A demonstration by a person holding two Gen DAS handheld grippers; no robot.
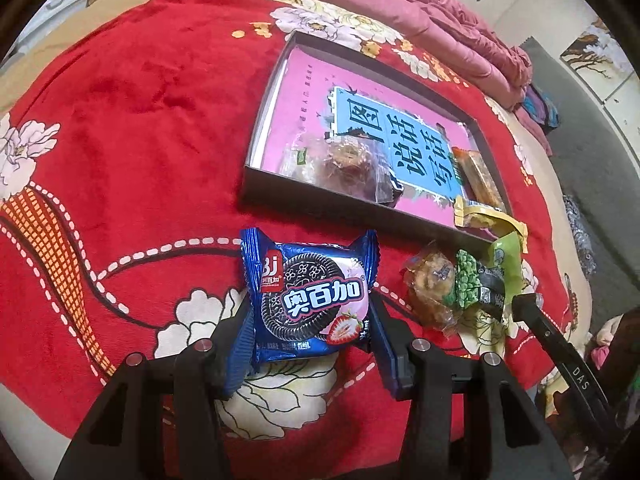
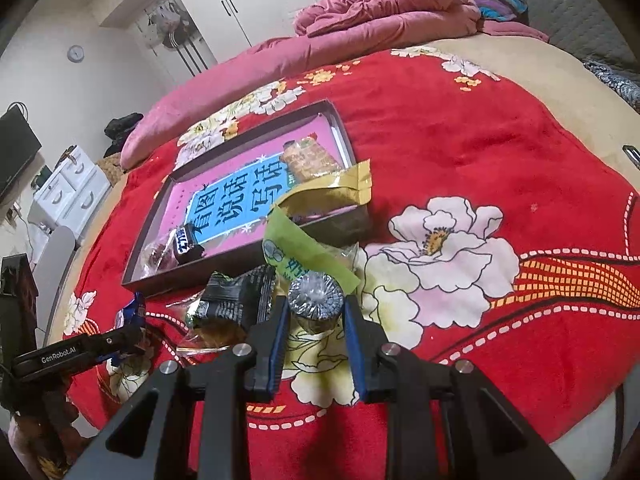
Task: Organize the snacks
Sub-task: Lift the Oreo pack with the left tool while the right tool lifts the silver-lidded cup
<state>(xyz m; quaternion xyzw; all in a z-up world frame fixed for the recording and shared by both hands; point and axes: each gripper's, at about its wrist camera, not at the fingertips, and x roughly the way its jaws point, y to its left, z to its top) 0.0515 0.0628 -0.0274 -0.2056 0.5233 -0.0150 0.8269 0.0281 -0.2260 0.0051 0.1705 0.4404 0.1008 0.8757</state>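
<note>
The left tool (image 1: 310, 312) is clamped on a blue foil cookie packet (image 1: 308, 300), held just in front of the shallow dark cardboard box (image 1: 360, 216) on the red flowered bed blanket (image 1: 140, 140). The right tool (image 2: 316, 312) grips a round silver-wrapped snack (image 2: 316, 295) beside the box's near corner, next to a green packet (image 2: 296, 248) and a black packet (image 2: 224, 300).

- Left wrist view: close above the bed's near edge, angled steeply down, facing the box (image 1: 256, 128).
- Right wrist view: close, tilted down; shares box (image 2: 152, 232) and red blanket (image 2: 460, 128).
</note>
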